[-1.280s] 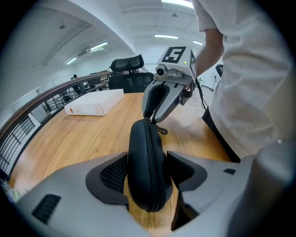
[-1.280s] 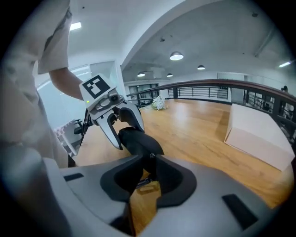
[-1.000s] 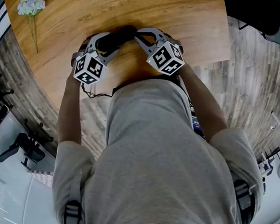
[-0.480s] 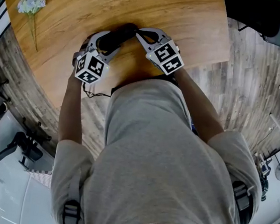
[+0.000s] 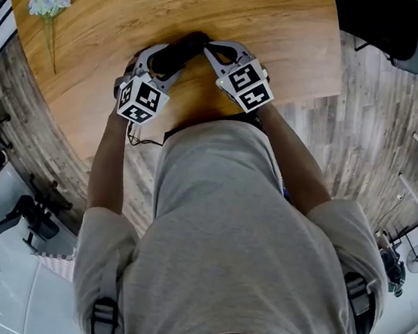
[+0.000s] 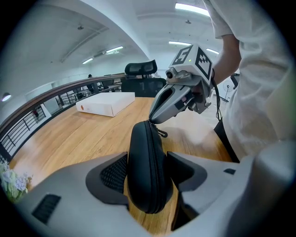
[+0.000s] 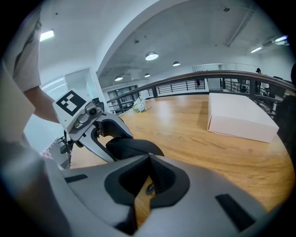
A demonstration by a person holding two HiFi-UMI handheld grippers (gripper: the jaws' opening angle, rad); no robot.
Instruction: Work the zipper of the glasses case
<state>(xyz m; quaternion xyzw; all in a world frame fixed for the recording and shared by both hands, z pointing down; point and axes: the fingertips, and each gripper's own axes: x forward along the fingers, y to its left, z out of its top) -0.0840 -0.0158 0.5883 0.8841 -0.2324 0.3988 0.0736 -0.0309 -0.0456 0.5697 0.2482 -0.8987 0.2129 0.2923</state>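
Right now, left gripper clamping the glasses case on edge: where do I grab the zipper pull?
Pinch the zipper pull, the small loop dangling at the far end of the glasses case; come from the end opposite the left gripper. The seam faces up, so that end is exposed. The right gripper is shut there; its hold on the loop is unclear.
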